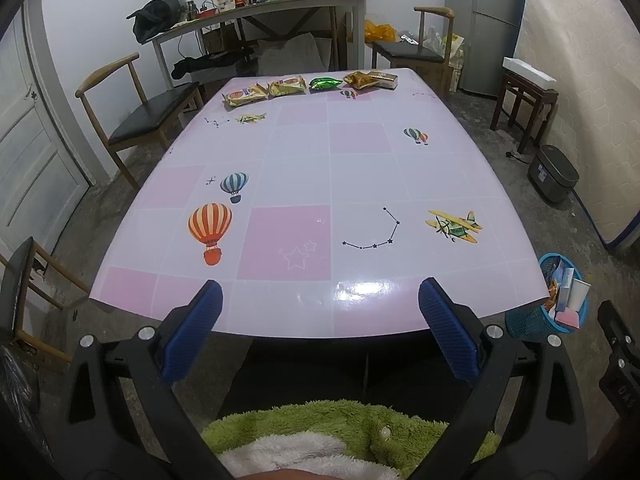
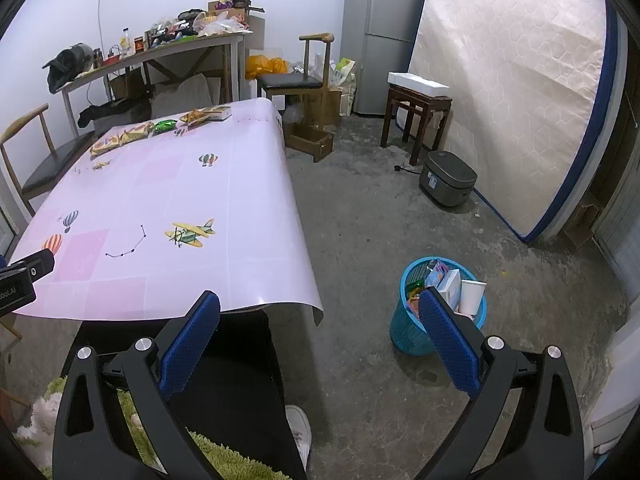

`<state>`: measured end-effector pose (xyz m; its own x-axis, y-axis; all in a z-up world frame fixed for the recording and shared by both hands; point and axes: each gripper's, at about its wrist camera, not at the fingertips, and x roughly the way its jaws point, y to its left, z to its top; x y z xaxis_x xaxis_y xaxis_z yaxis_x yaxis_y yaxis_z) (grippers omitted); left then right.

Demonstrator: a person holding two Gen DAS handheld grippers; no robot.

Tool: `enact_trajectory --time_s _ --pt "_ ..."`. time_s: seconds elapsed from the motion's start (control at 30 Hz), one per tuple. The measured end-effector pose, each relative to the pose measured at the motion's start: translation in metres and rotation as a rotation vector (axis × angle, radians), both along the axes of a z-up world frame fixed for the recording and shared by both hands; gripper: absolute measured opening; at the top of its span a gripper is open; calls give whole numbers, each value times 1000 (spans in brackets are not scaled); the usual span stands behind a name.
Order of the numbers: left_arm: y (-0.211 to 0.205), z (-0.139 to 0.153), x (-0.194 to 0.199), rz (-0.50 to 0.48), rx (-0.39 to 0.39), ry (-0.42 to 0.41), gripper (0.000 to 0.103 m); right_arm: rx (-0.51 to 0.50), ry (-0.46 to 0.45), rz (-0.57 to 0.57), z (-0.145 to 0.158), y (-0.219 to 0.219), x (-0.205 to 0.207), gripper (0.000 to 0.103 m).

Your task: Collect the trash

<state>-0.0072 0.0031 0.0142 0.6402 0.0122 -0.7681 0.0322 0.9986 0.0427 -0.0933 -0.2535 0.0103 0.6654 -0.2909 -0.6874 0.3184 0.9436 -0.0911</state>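
Note:
Several snack wrappers lie in a row at the far edge of the pink checked table (image 1: 304, 168): two yellow packs (image 1: 244, 95), a green foil pack (image 1: 325, 83) and a golden pack beside a box (image 1: 372, 79). They also show in the right wrist view (image 2: 160, 126). A blue mesh trash basket (image 2: 416, 328) holding packaging and a white cup stands on the floor right of the table; it also shows in the left wrist view (image 1: 528, 320). My left gripper (image 1: 320, 300) is open and empty over the table's near edge. My right gripper (image 2: 320, 312) is open and empty above the floor, left of the basket.
Wooden chairs stand at the table's left (image 1: 132, 120) and far right (image 1: 424, 48). A cluttered side table (image 1: 260, 12) is at the back wall. A dark stool (image 2: 416, 112), a grey cooker (image 2: 448, 178) and a leaning mattress (image 2: 516, 92) are at the right.

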Motion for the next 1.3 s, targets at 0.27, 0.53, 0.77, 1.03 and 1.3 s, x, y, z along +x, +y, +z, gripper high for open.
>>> enact_trajectory --time_s 0.27,0.53,0.77,1.03,1.3 --pt "0 0 0 1 -1 0 94 0 1 0 0 0 0 97" --pt "0 1 0 1 0 1 94 0 0 -1 0 0 -1 97" --pt "0 1 0 0 0 1 94 0 0 -1 0 1 0 97" --pt "2 -9 1 -5 0 17 94 1 2 -1 0 1 0 97" --pt "3 -11 1 -7 2 23 94 0 2 -1 1 2 1 97"
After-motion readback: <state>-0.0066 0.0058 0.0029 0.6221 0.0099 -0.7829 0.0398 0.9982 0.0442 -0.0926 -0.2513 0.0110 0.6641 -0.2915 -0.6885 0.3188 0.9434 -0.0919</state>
